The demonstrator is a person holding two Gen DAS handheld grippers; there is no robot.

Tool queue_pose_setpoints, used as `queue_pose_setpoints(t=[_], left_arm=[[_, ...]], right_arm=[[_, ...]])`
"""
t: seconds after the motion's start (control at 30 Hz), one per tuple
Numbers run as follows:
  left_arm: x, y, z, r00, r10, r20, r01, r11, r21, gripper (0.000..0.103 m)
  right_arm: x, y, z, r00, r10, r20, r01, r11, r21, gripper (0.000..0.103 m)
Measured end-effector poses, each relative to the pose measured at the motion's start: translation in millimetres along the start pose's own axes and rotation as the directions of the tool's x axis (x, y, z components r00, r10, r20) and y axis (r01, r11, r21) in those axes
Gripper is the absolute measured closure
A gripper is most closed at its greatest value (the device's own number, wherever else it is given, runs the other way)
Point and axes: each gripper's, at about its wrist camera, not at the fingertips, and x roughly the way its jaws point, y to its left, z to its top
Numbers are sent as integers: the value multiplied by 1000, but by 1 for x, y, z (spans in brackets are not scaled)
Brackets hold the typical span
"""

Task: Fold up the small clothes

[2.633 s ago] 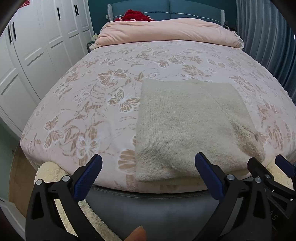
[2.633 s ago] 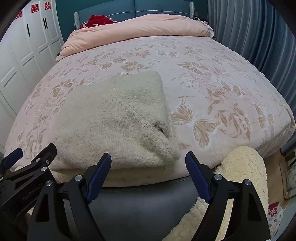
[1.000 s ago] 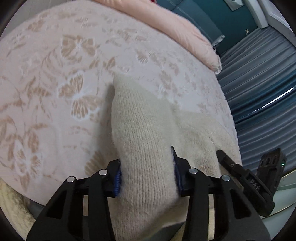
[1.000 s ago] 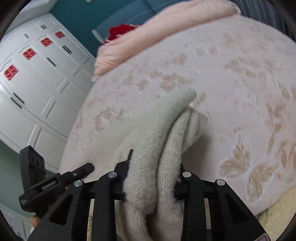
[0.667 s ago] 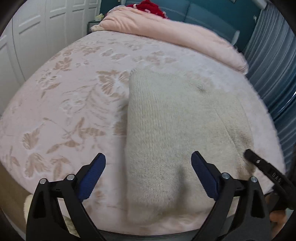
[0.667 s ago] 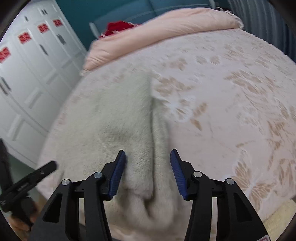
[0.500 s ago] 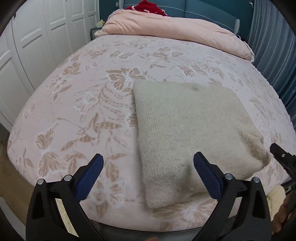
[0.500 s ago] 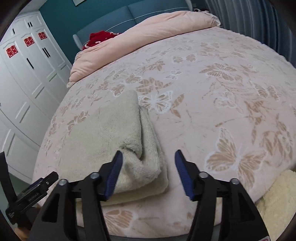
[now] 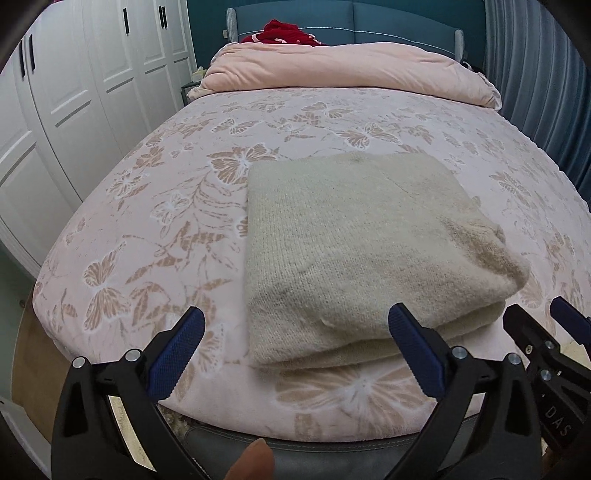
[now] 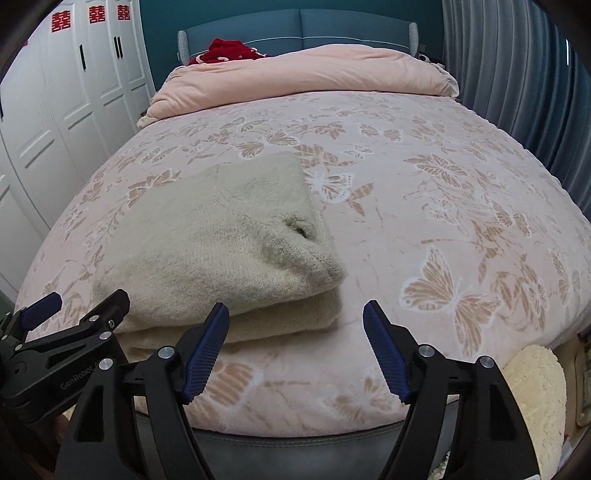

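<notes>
At the foot of the bed [image 9: 122,236], a cream knitted sweater [image 9: 354,243] lies folded into a thick rectangle on the butterfly-print cover. My left gripper [image 9: 295,350] stands wide open and empty; my right gripper [image 10: 295,339], jaws opening, holds nothing. The fold looks finished; perhaps only tidying remains.

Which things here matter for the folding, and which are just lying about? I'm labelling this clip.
Job:
- folded sweater
- bedspread it lies on
- left gripper, open, empty
- right gripper, jaws opening, empty

Lying about:
- pink duvet
- red cloth
- wardrobe
- curtain
- cream rug
</notes>
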Motion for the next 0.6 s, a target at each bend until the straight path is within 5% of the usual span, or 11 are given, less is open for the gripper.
queue_pose_setpoints(t=[0.6], left_arm=[[-17,6,-6,998,51,37,-50,998,-42,6]], right_arm=[[-12,12,-8,1000,10,1,-10,1000,-8,29]])
